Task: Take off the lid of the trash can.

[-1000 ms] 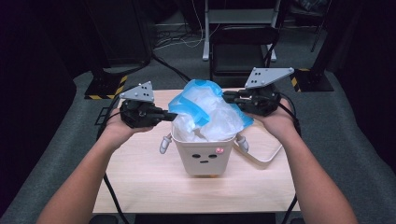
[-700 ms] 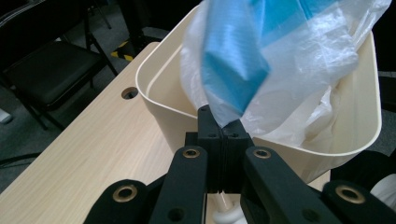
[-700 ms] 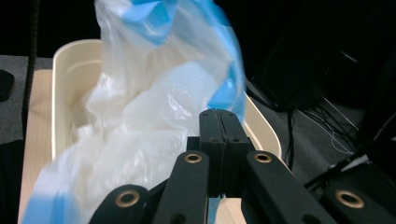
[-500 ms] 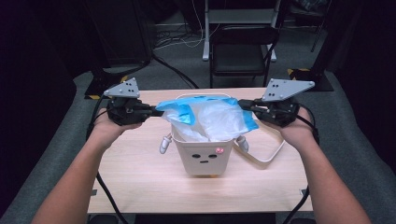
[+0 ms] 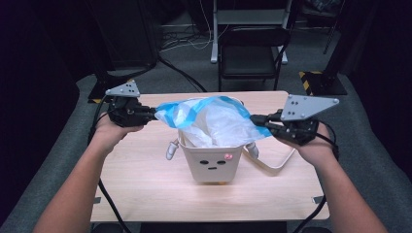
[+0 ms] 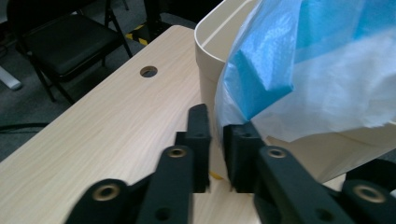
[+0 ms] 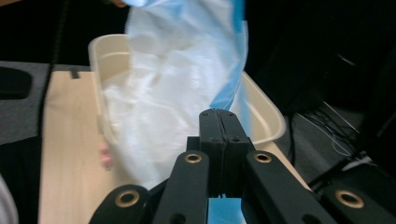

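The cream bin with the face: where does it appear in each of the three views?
High view: cream bin stands at the table's centre, below the stretched bag.
Left gripper view: its wall rises upper centre.
Right gripper view: its rim lies across the middle.
Shared landmark: the blue-edged plastic bag.
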A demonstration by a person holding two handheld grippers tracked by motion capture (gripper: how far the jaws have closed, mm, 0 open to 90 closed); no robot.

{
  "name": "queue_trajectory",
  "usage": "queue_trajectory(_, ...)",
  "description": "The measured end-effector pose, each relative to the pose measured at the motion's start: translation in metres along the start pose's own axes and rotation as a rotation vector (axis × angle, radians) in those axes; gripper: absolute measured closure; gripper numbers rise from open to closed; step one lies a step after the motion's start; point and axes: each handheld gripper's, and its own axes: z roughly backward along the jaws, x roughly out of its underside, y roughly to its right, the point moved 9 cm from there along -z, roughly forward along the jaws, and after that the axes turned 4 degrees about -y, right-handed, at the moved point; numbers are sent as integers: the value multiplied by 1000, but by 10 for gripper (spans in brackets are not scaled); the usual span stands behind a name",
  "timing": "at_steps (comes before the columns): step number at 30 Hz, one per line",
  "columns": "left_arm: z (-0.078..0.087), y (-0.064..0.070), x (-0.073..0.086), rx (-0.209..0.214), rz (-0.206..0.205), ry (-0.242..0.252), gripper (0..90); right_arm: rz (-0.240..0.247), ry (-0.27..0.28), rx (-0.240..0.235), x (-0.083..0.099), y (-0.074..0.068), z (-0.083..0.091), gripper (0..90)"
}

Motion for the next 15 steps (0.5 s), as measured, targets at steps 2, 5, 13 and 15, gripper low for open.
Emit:
queue_trajectory(2,6,2,-1,2,16,6,647,13,-1,-20,0,-10,-1,897)
queue_trajectory(5,16,8,-2,17,26,14,518,27,1,-48,-1,-21,-2,897)
queue_trajectory(13,46,29,-3,3,-27,33,431,27,-14,-60,2,-26,-4,898)
queue_trajectory(15,50,35,-6,5,-44,40,426,27,-15,-60,2,-26,-4,897)
